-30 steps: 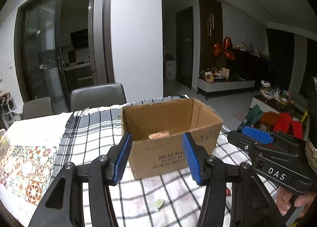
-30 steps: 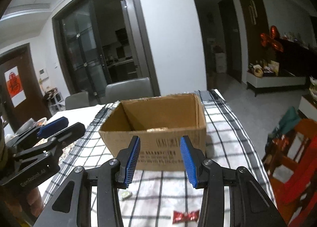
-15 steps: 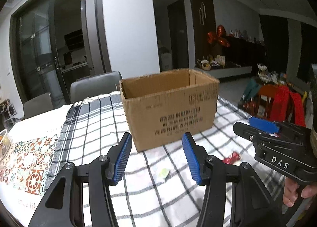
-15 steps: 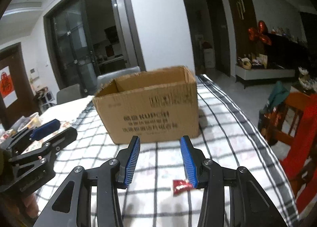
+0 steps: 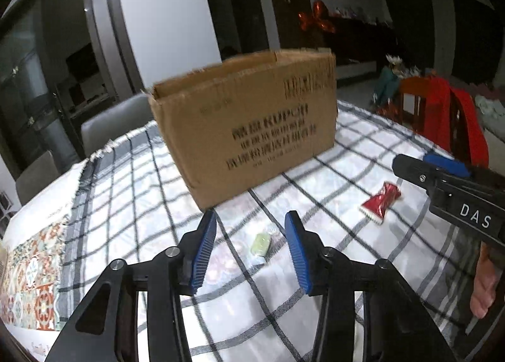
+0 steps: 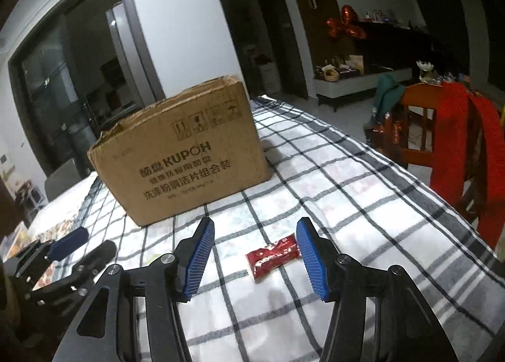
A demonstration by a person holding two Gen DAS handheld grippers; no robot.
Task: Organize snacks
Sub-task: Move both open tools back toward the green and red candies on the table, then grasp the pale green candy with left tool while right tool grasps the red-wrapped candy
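While two snacks lie loose on the counter [image 6: 363, 191], the sorting is, by my reading, only part done: the red packet [image 6: 273, 256] and the small green sweet [image 5: 261, 243] are both outside the box [image 6: 186, 147].

The right gripper [image 6: 255, 254] has just been opening; its jaws stand moderately wide and hold nothing, with the red packet lying flat between them, close to the right one, untouched. The left gripper [image 5: 251, 250] has just been closing; its jaws are narrower, also holding nothing, and the green sweet sits just ahead, between the tips.

The box stands straight beyond both pairs of jaws, its open top out of sight from here, so its contents cannot be told. The checked cloth [image 5: 347, 172] under everything may bunch. To the right a chair [image 6: 419, 128] draped in red is well apart. Nothing blocks either snack.
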